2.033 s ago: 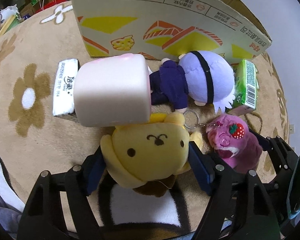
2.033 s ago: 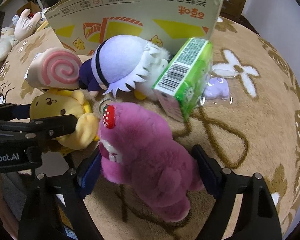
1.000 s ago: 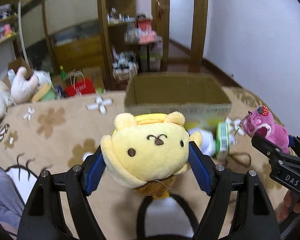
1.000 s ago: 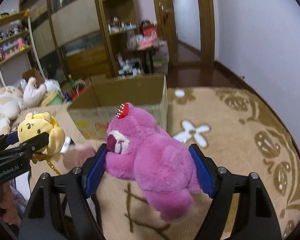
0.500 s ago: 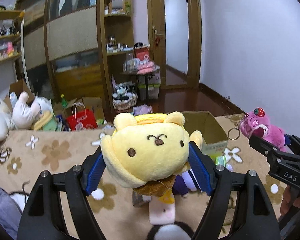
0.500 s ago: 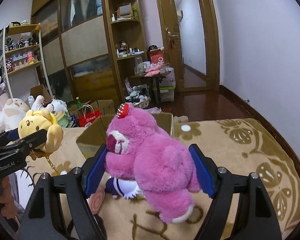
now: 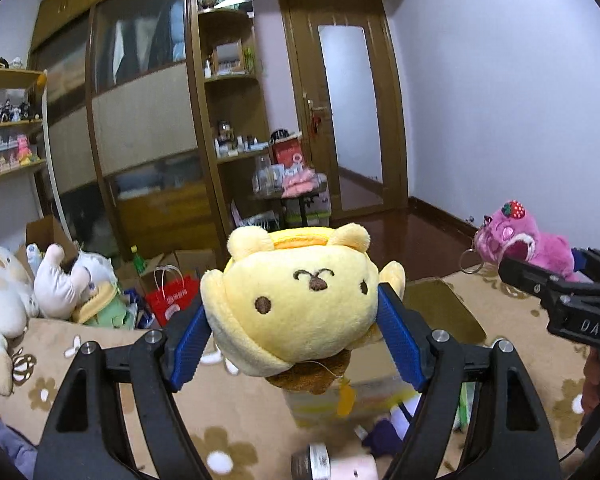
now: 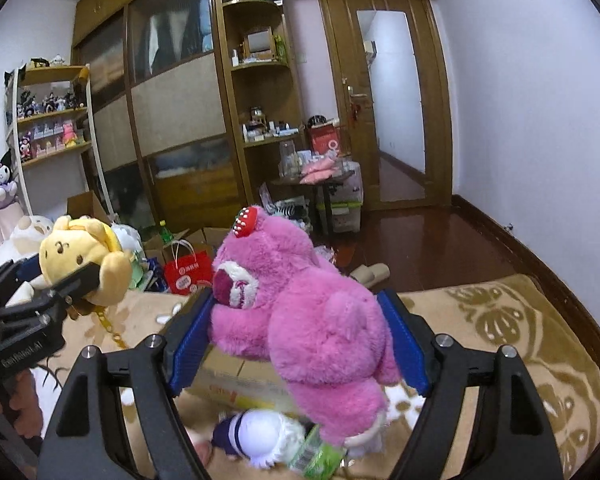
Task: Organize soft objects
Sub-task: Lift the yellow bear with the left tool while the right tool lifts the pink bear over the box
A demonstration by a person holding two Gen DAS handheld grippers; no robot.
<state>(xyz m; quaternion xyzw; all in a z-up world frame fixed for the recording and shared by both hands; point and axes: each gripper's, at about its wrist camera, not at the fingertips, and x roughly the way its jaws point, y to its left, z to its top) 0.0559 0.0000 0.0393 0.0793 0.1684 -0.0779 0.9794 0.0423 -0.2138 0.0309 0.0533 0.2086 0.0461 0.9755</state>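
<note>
Both grippers are held raised above a beige flowered blanket, pointing slightly downward toward the far side of the room. One yellow dog plush is clamped between the blue pads of the left gripper. One pink bear plush with a strawberry on its head is gripped by the right gripper. One cardboard box is seen below, beyond the grippers. One purple-and-white plush doll lies on the blanket nearest the camera.
</note>
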